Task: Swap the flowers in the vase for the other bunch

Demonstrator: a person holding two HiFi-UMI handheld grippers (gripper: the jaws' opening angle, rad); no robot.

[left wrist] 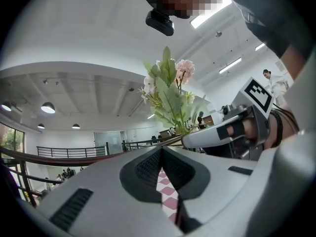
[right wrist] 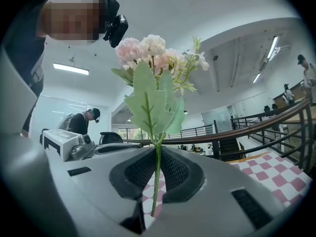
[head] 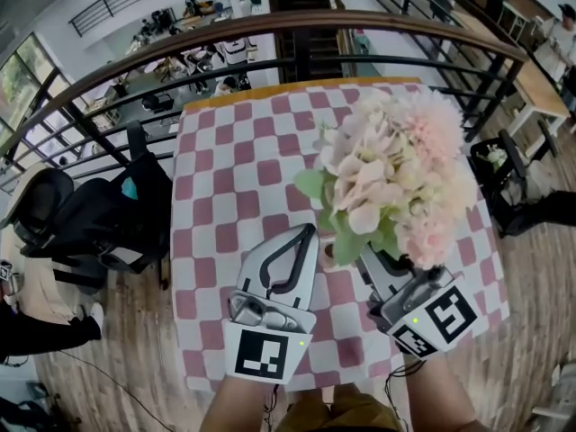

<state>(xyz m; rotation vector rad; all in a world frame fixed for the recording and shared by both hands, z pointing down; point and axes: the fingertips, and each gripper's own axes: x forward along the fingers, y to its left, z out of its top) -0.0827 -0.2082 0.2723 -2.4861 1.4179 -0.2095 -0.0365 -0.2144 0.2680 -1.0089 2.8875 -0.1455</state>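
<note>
- The right gripper (right wrist: pixel 157 154) is clenched on one thin green stem (right wrist: pixel 155 184). The stem stands upright between the dark ribbed pads, which press on it from both sides.
- The left gripper (left wrist: pixel 160 151) is clenched on nothing. Its pad tips meet, and only a narrow slit below them shows the checked cloth.
- In the head view, both grippers sit side by side at the near edge of the table (head: pixel 209 367). The left gripper (head: pixel 309 234) and the right gripper (head: pixel 378 261) are close together but not touching, and each carries its marker cube nearest the person.
- The bunch of pink flowers (head: pixel 396 174) rises from the right gripper's jaws. It has pale pink and cream heads above broad green leaves and is held up over the table.
- In the left gripper view, the same bunch (left wrist: pixel 168 90) stands above the right gripper (left wrist: pixel 217 132).
- The pink-and-white checked cloth (head: pixel 234 169) covers the table top beneath the bunch.
- Two dark chairs (head: pixel 99 214) stand on the wooden floor beside the table's left edge.
- A curved dark railing (head: pixel 180 57) runs beyond the far side of the table, with a lower floor of desks visible past it.
</note>
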